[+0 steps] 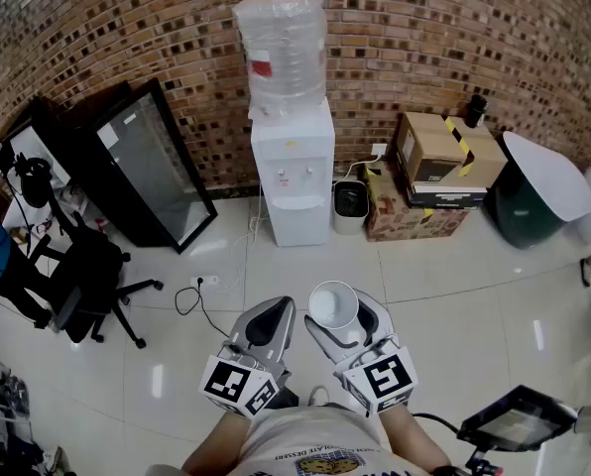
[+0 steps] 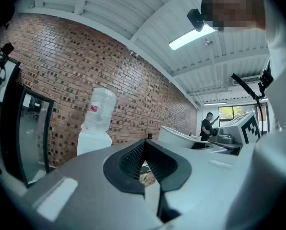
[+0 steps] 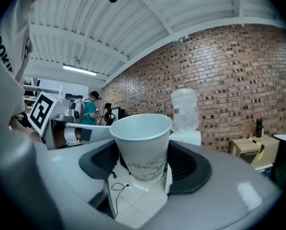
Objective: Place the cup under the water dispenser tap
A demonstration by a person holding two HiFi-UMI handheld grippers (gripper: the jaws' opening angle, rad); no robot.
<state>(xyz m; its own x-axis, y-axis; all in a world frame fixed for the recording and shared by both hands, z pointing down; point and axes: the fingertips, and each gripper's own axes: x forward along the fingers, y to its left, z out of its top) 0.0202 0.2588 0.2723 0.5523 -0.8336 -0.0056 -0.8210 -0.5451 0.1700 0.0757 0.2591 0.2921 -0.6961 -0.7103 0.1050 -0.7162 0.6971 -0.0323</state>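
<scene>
1. Right tool point(image 3: 143, 166) is gripping the paper cup point(image 3: 142, 143) by its lower body, with a pad pressing on each side. The cup is sitting upright, mouth up, and looks empty.
2. The wall is thin paper, so I'm judging any extra squeeze will dent it. The current grip pressure is doing the job.
3. Left tool point(image 2: 144, 163) is riding closed with nothing in it, just beside the right one. It's best kept trailing there, clear of the cup.
4. The cup is hanging in the air over the floor, well apart from the water dispenser point(image 1: 292, 162), which is standing against the brick wall straight ahead.
5. Step in hand is the approach. That means walking straight at the dispenser front while holding the tool level so the cup isn't tipping.
6. The taps point(image 1: 294, 178) are showing only as tiny marks above the recess. I can't tell from here which is which, or how much clearance the rim is getting.
7. My call is going in low: rim passing under a spout, base landing flat in the recess.
8. A cable point(image 1: 189, 296) is lying on the tiles left of the path. A small white unit point(image 1: 351, 206) is sitting just beside the dispenser's right side. Staying on the centre line avoids both.
9. Open the tool only once the base is resting flat.
</scene>
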